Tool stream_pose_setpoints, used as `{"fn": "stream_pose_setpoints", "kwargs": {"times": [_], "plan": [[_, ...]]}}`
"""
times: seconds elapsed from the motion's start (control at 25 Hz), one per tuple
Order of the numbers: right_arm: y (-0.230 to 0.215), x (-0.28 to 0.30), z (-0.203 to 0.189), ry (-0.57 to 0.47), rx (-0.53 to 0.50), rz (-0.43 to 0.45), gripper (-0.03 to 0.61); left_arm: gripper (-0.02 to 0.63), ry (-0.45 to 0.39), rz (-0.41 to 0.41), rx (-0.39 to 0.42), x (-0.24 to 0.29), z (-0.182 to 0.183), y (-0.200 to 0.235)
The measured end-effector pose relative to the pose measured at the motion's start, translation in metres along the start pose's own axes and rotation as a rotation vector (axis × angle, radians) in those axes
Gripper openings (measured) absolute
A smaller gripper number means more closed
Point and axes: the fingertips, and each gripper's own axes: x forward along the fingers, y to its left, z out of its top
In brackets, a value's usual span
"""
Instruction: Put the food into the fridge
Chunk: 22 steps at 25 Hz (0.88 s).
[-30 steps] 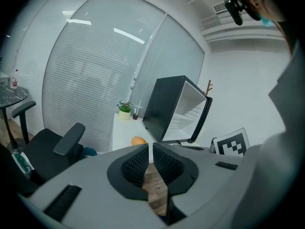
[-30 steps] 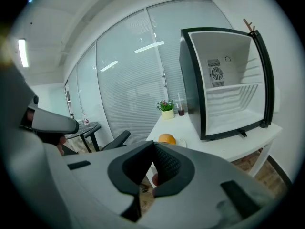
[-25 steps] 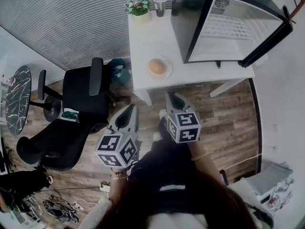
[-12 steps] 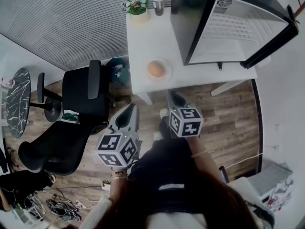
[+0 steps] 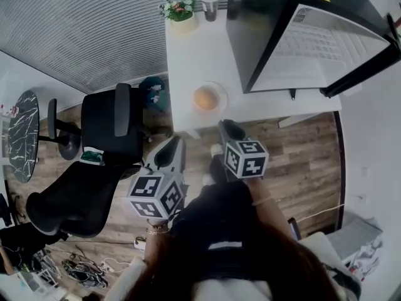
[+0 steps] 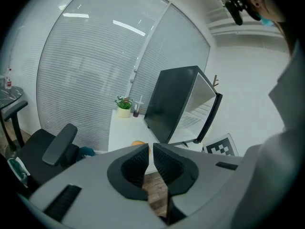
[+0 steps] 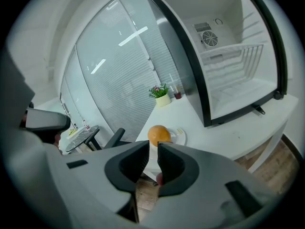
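A person stands at a white table (image 5: 194,49) with a two-jaw gripper in each hand, both aimed forward and tilted down. The right gripper (image 5: 227,129) has just been opening its jaws. They now stand a little apart with nothing between them, as the right gripper view shows (image 7: 153,150).

The orange (image 5: 205,98) sits on a small white plate (image 5: 223,99) at the table's near edge. It lies straight ahead of the right gripper's tips, close to them but not touching. In that gripper's own view it shows just above the gap between the jaws (image 7: 158,134).

The left gripper (image 5: 173,145) hangs level with the right one and to its left, short of the table. Its jaws are drawn all but together and empty, with only a sliver of table showing between the tips (image 6: 151,149).

Ahead and to the right of both grippers stands the black fridge (image 5: 263,24) on the same table. Its door (image 6: 213,118) is swung open and its white inside with a wire shelf (image 7: 228,61) is bare. At the table's far end, beyond the orange, are a potted plant (image 5: 182,10) and a cup (image 5: 210,4). A black office chair (image 5: 113,130) stands on the wood floor to the left of the left gripper.
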Motion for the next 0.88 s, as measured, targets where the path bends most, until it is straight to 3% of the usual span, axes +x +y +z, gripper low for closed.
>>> {"fn": "stream_pose_setpoints", "kwargs": {"times": [0.16,0.4,0.88], "plan": [[-0.01,0.012,0.0,0.022,0.038,-0.006,0.055,0.031,0.009,0.008,-0.006,0.009,0.005,0.007],[-0.027,0.028,-0.01,0.06,0.205,0.003,0.057,0.031,0.036,0.009,-0.009,0.021,0.003,0.009],[-0.041,0.047,-0.024,0.112,0.423,0.045,0.08,0.032,0.071,0.012,-0.007,0.038,0.005,0.013]]}}
